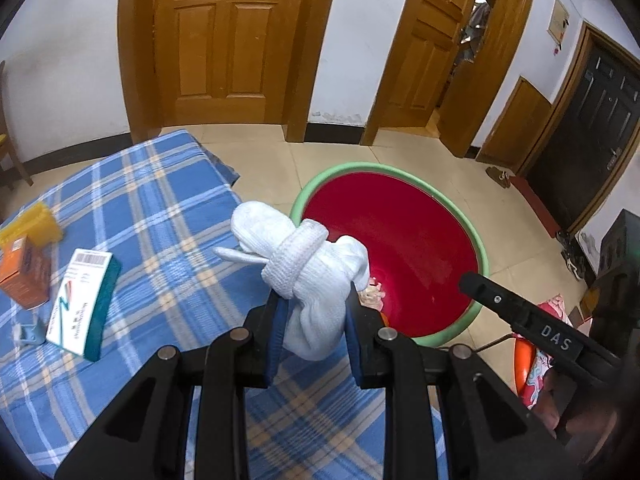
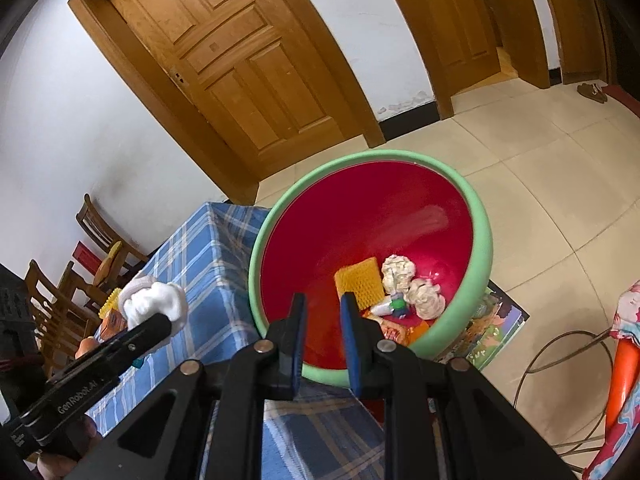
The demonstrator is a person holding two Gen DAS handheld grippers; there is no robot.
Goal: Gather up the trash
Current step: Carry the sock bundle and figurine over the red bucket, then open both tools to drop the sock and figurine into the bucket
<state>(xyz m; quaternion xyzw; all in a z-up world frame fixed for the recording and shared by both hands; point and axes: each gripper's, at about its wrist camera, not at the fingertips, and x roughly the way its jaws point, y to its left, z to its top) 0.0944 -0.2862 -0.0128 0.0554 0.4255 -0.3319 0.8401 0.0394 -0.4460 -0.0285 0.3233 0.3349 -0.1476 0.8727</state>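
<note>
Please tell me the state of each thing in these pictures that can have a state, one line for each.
left hand-held gripper: shut on the white sock bundle.
right hand-held gripper: open, empty.
white sock bundle: rolled, held above the table edge.
basin: upright, trash inside.
closed door: shut.
second door: open.

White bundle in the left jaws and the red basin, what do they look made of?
Bundle: looks like knit cotton-type fabric, matte, likely a rolled sock; ribbed weave and a cuff band wrapped round it. Basin: probably moulded plastic, glossy red inside with a pale green rim; smooth wall with soft light streaks. Enamelled metal can't be ruled out.
</note>
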